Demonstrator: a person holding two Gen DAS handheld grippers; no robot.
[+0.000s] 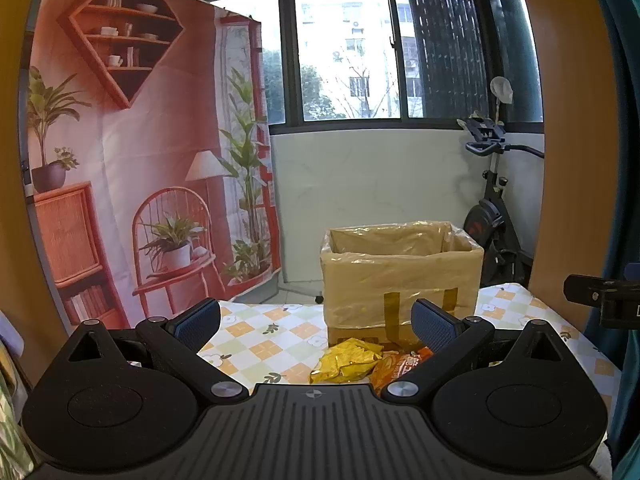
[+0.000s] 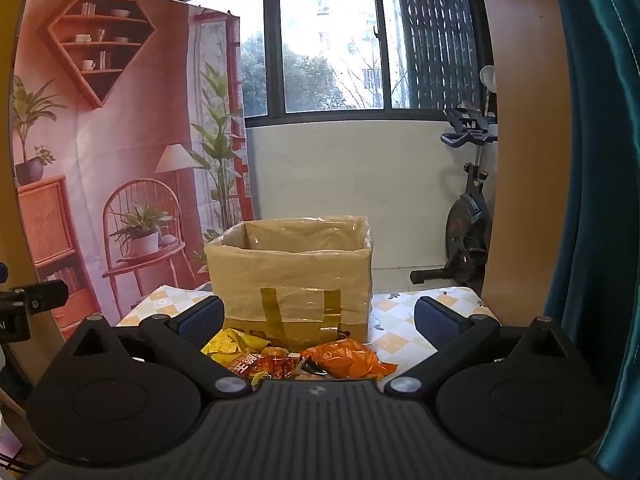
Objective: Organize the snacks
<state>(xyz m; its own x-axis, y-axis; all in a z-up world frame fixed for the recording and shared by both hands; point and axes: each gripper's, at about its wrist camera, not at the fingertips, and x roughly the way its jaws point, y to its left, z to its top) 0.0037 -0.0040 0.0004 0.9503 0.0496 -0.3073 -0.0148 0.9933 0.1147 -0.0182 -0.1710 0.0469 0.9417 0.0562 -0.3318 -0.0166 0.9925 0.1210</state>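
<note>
Open-topped box [image 2: 290,276] near bench [image 1: 256,340] far edge, bare checked cloth to either side, snacks [image 2: 296,360] heaped against box front, left gripper [image 1: 316,320] and right gripper [image 2: 318,318] fingers spread wide, holding nothing, window [image 2: 332,40] and exercise bike [image 2: 468,220] behind

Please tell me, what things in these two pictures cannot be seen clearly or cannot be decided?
- Inside of the cardboard box: hidden in both wrist views by its front wall, so whether it holds anything cannot be told.
- Snack packets: in the right wrist view their near edge is covered by the right gripper body, so their number is unclear.
- Orange packet: in the left wrist view, partly behind a finger of the left gripper.
- Packet printing: too small to read.
</note>
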